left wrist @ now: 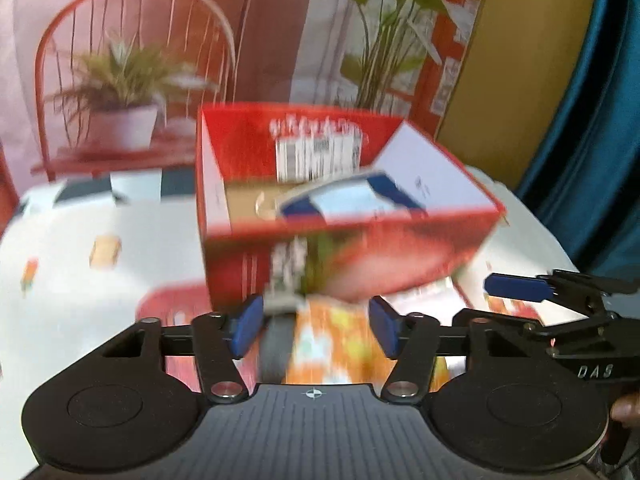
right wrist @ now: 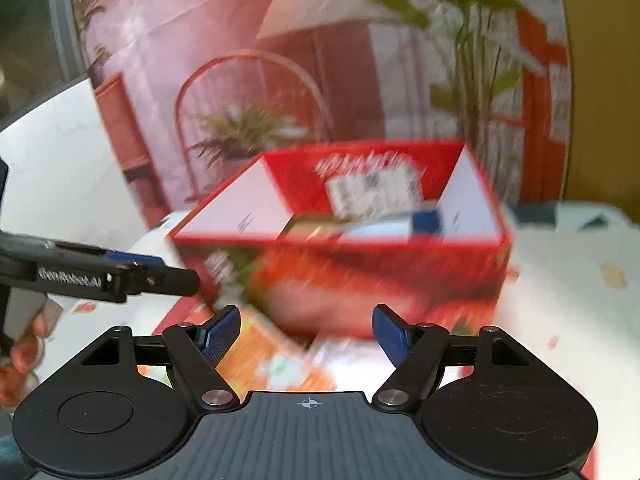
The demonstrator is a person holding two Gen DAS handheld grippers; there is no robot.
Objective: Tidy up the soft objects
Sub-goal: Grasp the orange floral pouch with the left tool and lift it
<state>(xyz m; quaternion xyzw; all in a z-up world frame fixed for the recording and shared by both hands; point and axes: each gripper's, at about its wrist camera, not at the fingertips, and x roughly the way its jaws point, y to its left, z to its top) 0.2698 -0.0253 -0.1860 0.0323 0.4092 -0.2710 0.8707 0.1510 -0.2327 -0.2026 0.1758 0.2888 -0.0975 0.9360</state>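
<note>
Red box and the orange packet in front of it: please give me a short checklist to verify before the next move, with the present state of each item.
1. Red box open at top: ok.
2. Space left inside beside the blue and white item: ok.
3. Left gripper open: ok.
4. Right gripper open: ok.
5. Orange packet between the left fingers, not yet gripped: ok.
6. Pictures sharp enough to judge contact: not ok, blurred.

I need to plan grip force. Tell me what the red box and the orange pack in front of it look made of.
Red box: likely printed cardboard, with flat stiff walls, white inner flaps and a brown floor. Orange pack: probably soft printed plastic wrap, though blur leaves it uncertain.
</note>
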